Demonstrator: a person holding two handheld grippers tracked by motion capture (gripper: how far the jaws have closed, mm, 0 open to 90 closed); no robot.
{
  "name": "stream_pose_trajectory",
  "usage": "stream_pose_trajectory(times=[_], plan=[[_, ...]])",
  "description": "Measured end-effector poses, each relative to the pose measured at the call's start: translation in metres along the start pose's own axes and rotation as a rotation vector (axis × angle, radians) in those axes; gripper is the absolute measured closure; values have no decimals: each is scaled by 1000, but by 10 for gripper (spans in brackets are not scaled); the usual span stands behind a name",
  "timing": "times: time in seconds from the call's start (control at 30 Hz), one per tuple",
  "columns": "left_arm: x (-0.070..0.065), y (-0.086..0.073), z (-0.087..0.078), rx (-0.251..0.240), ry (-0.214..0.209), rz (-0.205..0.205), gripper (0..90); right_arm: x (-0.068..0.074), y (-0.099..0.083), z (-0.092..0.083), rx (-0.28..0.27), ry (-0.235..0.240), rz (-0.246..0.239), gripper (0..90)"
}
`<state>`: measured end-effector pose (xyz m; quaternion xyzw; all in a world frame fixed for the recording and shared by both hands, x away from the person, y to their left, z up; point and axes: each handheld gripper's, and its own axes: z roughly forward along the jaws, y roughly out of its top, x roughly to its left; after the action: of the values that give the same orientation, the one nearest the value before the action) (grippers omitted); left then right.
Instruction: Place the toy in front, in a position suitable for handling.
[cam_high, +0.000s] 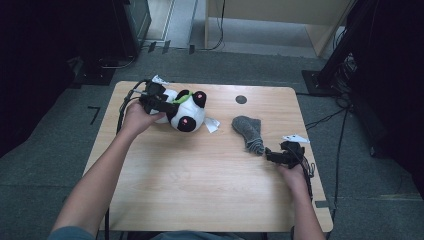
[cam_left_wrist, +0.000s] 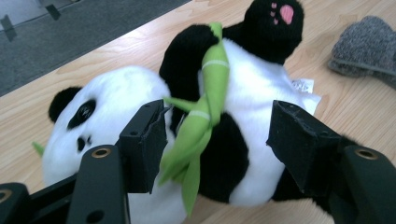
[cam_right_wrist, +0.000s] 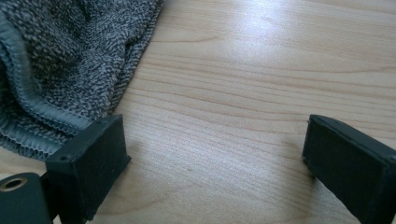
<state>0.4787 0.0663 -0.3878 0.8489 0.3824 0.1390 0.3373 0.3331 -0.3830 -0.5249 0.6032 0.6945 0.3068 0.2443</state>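
Okay, near first: in the high view the right gripper (cam_high: 270, 154) sits lower right of the frame, low over the table (cam_high: 200, 190), held by the right hand (cam_high: 295, 176). Its jaws stand wide apart with bare wood between them; in the right gripper view one jaw touches or just overlaps the hem of the grey sock (cam_right_wrist: 60, 70), upper left of that frame, nothing clamped. The sock (cam_high: 248, 131) lies right of centre in the high view, just up-left of that gripper.

Farther up, upper left: left hand (cam_high: 136, 118) holds the left gripper (cam_high: 167, 103) at the panda (cam_high: 186, 114), which lies on its side on the table. In the left gripper view the jaws are about half apart, straddling the panda (cam_left_wrist: 252, 93) around its middle, with the green bamboo (cam_left_wrist: 205, 112) stalk between them. Whether the pads press the plush: can't tell. A white tag (cam_high: 212, 124) sticks out at the panda's right, between panda and sock.

Far edge of the table, upper centre: a dark round spot (cam_high: 241, 99).
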Motion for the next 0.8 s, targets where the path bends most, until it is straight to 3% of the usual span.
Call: stream_pose_trajectory(times=[0.23,0.27,0.33,0.43,0.47,0.53,0.67,0.8], plan=[[0,16,15,-4,9,27,381,0,0,0,-2,2,-1,66],[1,17,18,-7,19,24,381,0,0,0,0,1,1,66],[2,16,24,-15,-3,2,407,1,1,1,-1,-1,2,66],[3,14,30,5,-7,-3,432,1,2,2,0,-1,2,66],[3,11,37,36,-18,3,432,1,2,2,0,-1,2,66],[5,9,40,44,-46,-16,447,1,2,2,-1,-1,2,66],[11,5,43,41,-74,-43,492,1,1,2,-3,0,0,71],[11,-3,48,-10,-57,-66,535,2,1,1,-3,0,-1,72]])
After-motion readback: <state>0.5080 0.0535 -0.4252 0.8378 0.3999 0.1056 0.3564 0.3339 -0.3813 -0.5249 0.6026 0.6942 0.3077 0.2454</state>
